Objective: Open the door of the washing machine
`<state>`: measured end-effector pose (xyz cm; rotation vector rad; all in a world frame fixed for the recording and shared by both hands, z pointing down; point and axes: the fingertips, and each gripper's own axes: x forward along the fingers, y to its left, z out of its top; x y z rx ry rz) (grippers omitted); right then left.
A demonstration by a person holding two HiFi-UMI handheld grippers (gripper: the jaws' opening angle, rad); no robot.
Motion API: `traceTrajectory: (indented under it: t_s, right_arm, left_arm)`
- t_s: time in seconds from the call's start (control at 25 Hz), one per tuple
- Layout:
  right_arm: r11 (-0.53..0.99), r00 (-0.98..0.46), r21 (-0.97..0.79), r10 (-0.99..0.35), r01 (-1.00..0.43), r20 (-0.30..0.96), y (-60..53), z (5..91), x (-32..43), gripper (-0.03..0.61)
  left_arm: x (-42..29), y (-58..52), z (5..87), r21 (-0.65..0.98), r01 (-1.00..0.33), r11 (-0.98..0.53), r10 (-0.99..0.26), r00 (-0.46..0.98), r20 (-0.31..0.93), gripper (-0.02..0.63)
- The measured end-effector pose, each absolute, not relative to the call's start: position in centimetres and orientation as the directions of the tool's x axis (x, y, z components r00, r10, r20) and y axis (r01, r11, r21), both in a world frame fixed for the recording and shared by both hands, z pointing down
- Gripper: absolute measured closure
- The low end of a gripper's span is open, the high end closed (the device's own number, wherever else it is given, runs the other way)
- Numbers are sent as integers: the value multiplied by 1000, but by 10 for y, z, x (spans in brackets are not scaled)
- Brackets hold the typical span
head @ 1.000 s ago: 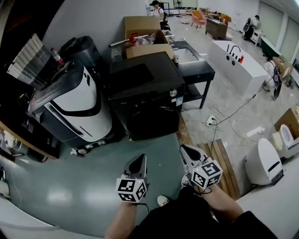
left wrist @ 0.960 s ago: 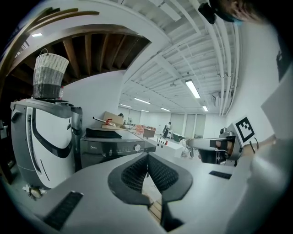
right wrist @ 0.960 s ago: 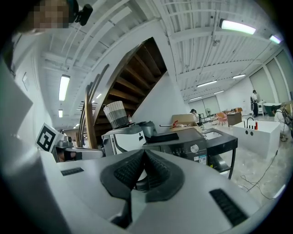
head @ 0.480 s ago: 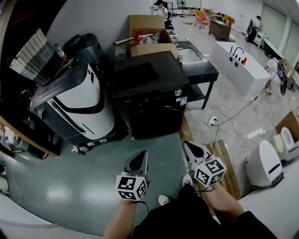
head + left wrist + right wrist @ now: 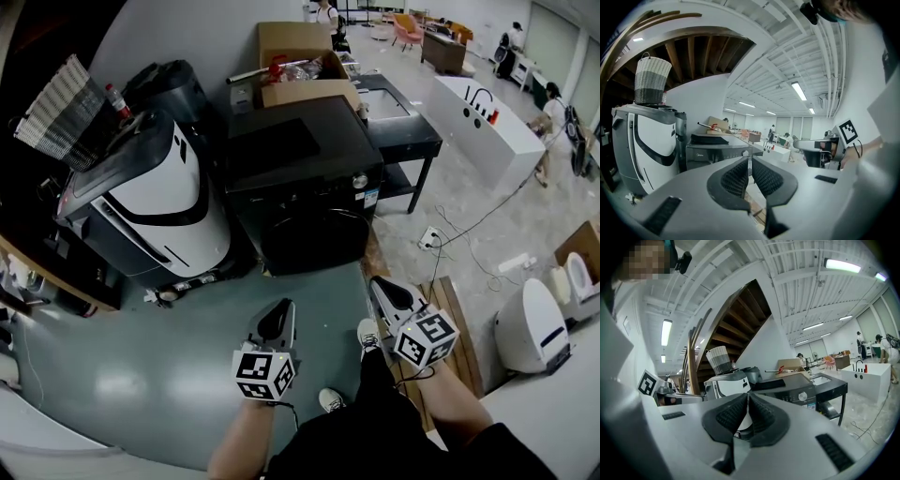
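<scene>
A black front-loading washing machine (image 5: pixel 305 169) stands ahead of me, its round door (image 5: pixel 314 239) shut and a silver knob (image 5: pixel 360 181) on the front panel. The same washing machine (image 5: pixel 712 152) shows in the left gripper view, and the washing machine (image 5: pixel 797 390) appears again in the right gripper view. My left gripper (image 5: pixel 275 322) and right gripper (image 5: pixel 386 292) hover over the floor in front of it, well short of the door. Both are shut with nothing between the jaws. The left gripper (image 5: pixel 749 161) and right gripper (image 5: pixel 748 397) point towards the machine.
A white and black appliance (image 5: pixel 155 202) stands left of the washer, with a woven basket (image 5: pixel 56 112) above it. Cardboard boxes (image 5: pixel 300 70) sit behind the washer, a black table (image 5: pixel 403 141) to its right. A power strip and cables (image 5: pixel 427 242) lie on the floor. People stand far off.
The view has shifted slightly and the washer looks a little nearer. Both grippers stay shut in about the same place.
</scene>
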<state>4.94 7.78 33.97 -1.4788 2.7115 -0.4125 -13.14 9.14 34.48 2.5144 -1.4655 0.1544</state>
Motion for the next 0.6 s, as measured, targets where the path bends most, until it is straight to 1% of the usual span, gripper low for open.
traceTrajectory:
  t_s: [0.08, 0.28, 0.48, 0.6]
  right_arm:
    - [518, -553, -242, -826, -820, 105, 71, 342, 51, 541]
    - [525, -559, -237, -822, -817, 106, 46, 346, 58, 481]
    - [546, -573, -198, -811, -814, 116, 13, 353, 65, 430]
    - [564, -586, -172, -799, -808, 133, -9, 361, 69, 403]
  left_arm:
    - [-129, 85, 347, 140, -869, -474, -844, 494, 208, 576]
    - [-121, 62, 352, 142, -874, -465, -846, 486, 219, 506]
    - [-111, 31, 361, 154, -875, -458, -847, 483, 223, 421]
    - [-105, 10, 368, 160, -879, -450, -850, 476, 225, 391]
